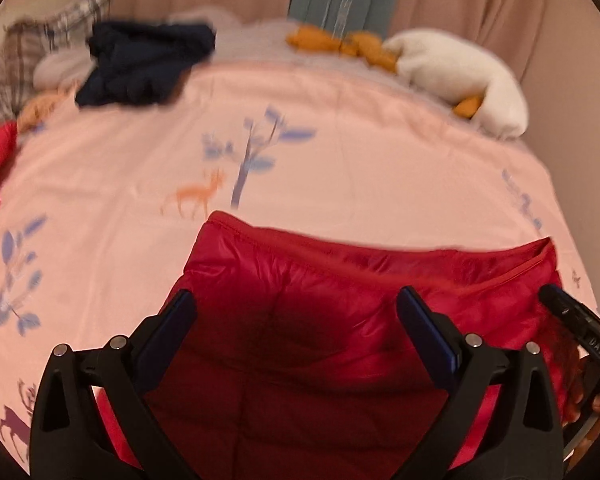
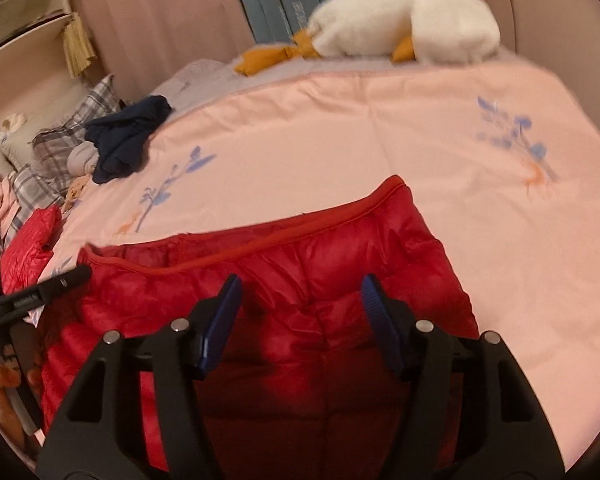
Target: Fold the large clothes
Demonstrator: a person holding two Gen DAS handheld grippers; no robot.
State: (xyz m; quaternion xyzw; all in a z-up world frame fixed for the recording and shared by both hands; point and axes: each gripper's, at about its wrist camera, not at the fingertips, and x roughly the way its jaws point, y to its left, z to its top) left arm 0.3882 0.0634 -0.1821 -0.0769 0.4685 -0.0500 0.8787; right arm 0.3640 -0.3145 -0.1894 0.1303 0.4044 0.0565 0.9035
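- On a pink bedspread (image 1: 340, 152), printed with blue trees and orange deer, a red quilted puffer garment (image 1: 300, 320) is laid out near the front edge, its piped hem running across the far side.
- Folding is judged to be partly done at most: the garment lies fairly flat and compact, but whether sleeves are tucked under cannot be told, and at least one more fold is probably still needed.
- A second patch of red quilted fabric (image 2: 30, 240) is seen off to the left, apart from the main piece; whether it belongs to the same garment cannot be told.
- The left gripper (image 1: 296, 316) is held low over the garment's left part, its blue-padded fingers spread wide with nothing pinched between them.
- The right gripper (image 2: 300, 308) is held over the right part, likewise released and empty.
- Both tools are pointed forward across the bed, side by side.
- Farther back, a dark navy garment (image 1: 140, 64), plaid pillows (image 2: 64, 136) and a white plush goose (image 2: 408, 20) are seen against the pink curtain (image 1: 480, 0).
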